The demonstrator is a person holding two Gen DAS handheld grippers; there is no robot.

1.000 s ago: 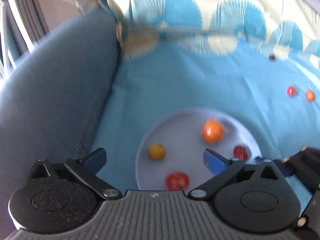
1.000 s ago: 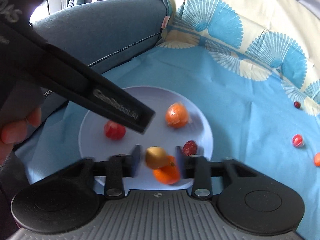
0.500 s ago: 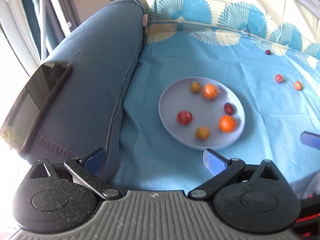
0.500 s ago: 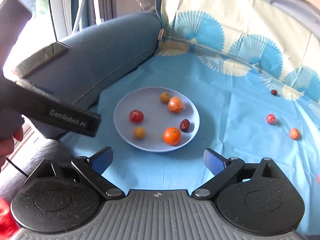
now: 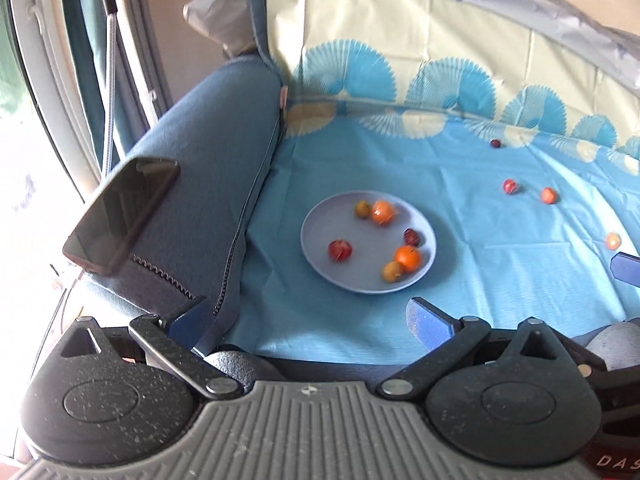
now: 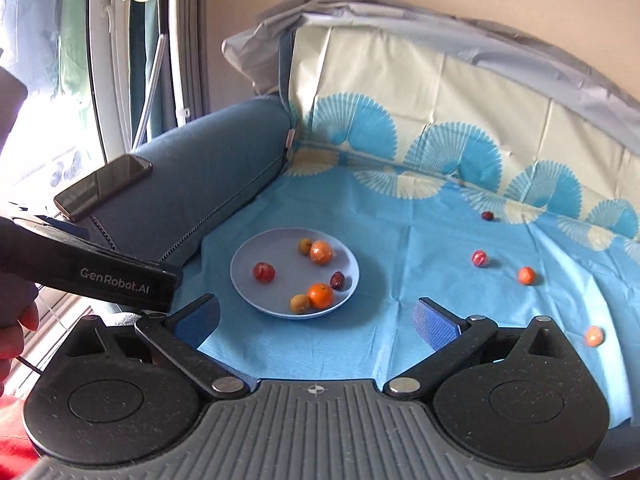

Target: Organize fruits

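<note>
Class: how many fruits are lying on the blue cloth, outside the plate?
4: a dark one farthest back, a red one, an orange one, another orange one nearest. More may lie out of frame.

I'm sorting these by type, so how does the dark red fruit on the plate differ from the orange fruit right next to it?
The dark red fruit is smaller and oval; the orange fruit beside it is larger and round. The dark one is deep maroon, the other bright orange. The dark one lies nearer the plate's right rim, the orange one nearer the front rim. Both rest on the plate, close together, untouched by either gripper.
</note>
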